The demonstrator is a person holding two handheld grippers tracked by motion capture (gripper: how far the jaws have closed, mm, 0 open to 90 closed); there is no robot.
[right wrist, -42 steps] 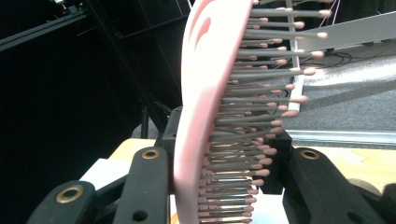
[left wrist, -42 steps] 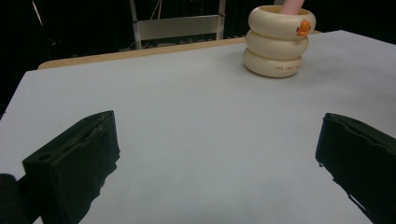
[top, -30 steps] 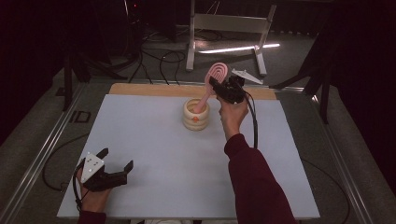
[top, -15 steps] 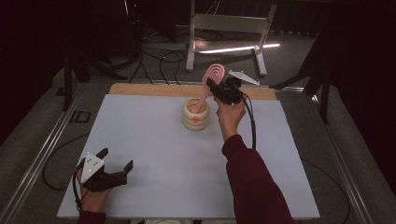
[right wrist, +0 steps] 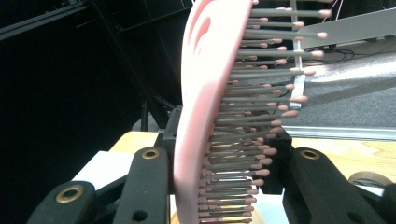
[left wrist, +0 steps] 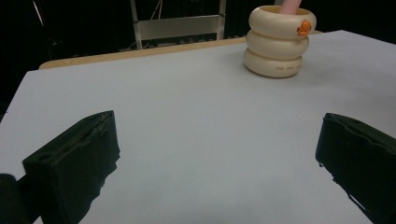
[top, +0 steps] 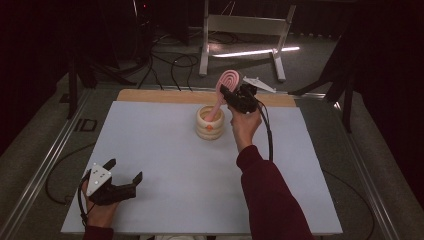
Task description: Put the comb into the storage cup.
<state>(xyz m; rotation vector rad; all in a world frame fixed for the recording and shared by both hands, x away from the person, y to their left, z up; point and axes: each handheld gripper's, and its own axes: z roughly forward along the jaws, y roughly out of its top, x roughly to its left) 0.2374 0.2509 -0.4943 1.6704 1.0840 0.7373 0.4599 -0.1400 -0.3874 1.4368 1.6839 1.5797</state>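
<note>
Nothing has shifted since a second ago: our right gripper (top: pixel 231 96) stays clamped on the pink hairbrush (top: pixel 223 89), head up, bristles between the jaws in the right gripper view. Its handle leans down into the cream ringed holder (top: pixel 210 123) at the tabletop's (top: pixel 165 150) twelve o'clock. Our left gripper (top: pixel 122 172) rests at seven o'clock, jaws spread wide, holding nothing.

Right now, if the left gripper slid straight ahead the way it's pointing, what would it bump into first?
Probably nothing soon: the left gripper points across bare table. The cream ringed holder stands far off, right of its line, so depth is hard to judge.
</note>
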